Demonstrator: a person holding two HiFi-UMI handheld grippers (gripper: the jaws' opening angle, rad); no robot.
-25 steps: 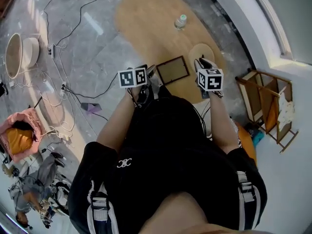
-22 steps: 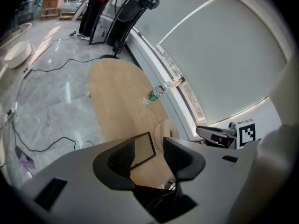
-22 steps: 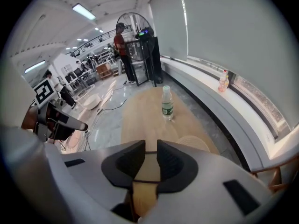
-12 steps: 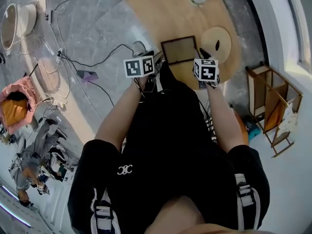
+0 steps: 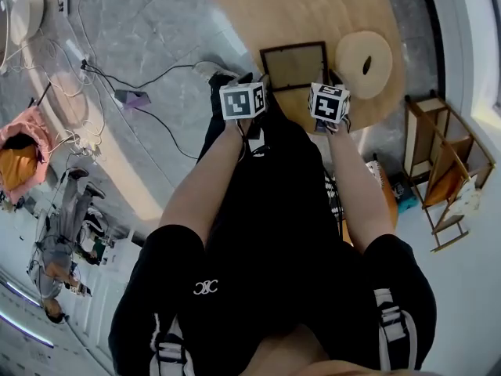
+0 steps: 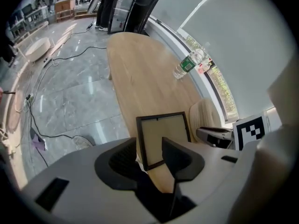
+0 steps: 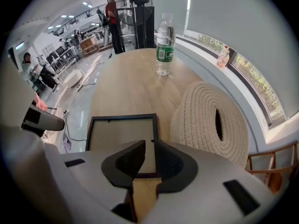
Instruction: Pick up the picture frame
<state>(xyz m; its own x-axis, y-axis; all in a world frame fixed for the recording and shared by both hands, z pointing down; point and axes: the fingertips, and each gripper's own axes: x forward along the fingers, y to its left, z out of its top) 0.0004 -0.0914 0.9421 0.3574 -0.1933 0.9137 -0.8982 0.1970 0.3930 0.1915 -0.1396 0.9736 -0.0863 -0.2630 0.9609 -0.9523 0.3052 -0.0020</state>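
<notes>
Approach step: picture frame (image 5: 294,65) lies flat on the table (image 6: 140,73) just ahead of both claws, left claw (image 6: 148,142) wide but closing on nothing, right claw (image 7: 150,144) narrowly apart and empty; next, probably straddle its side rails and pinch.

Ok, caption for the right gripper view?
Right gripper, jaws slightly apart, above the picture frame on the wooden table.
</notes>
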